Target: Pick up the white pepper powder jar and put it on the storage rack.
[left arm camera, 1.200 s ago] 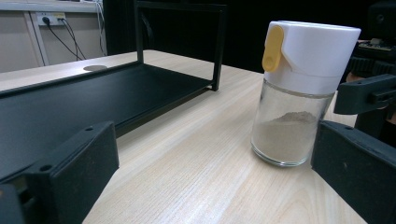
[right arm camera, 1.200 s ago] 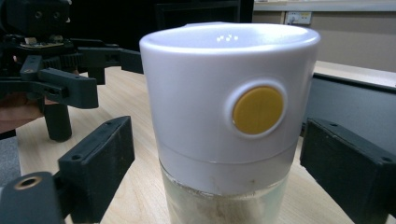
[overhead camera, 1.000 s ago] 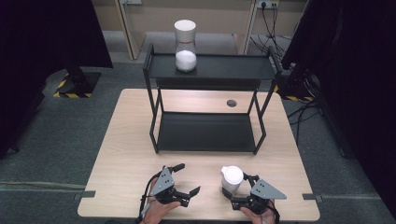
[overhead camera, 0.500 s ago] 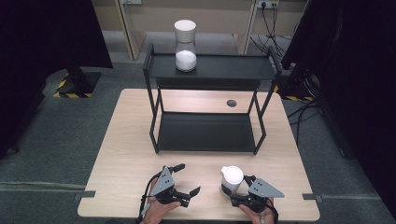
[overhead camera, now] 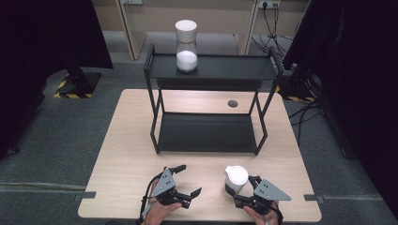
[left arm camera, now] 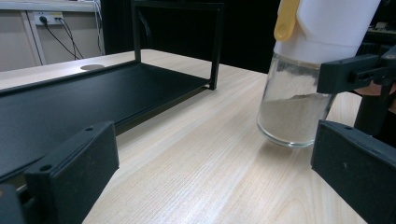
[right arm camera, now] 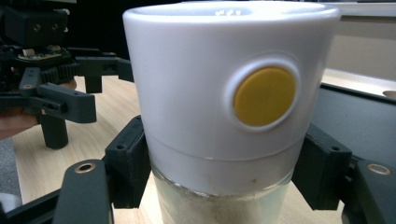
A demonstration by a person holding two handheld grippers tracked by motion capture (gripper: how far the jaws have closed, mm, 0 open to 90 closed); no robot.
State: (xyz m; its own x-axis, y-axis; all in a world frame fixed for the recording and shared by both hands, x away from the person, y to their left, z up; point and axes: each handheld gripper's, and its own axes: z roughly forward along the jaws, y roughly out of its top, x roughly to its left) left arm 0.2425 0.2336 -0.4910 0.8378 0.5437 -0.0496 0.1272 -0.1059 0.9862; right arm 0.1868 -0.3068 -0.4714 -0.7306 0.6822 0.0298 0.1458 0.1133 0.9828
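White-capped jar [overhead camera: 186, 45] stands atop black shelf [overhead camera: 211, 133].

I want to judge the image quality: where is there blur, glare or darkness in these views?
High view: soft overall, dark curtains at both sides, table evenly lit. Left gripper view: near jaws blurred, jar sharp, mild sheen on the wood. Right gripper view: the jar's white lid is very close and bright, background soft.

right claw [overhead camera: 238, 190] gripping jar [overhead camera: 236, 179] | left claw [overhead camera: 187, 181] spread, idle

A lab: black curtains [overhead camera: 42, 42], hazard-taped stand feet [overhead camera: 65, 89], trailing wall-socket cables [overhead camera: 270, 18].
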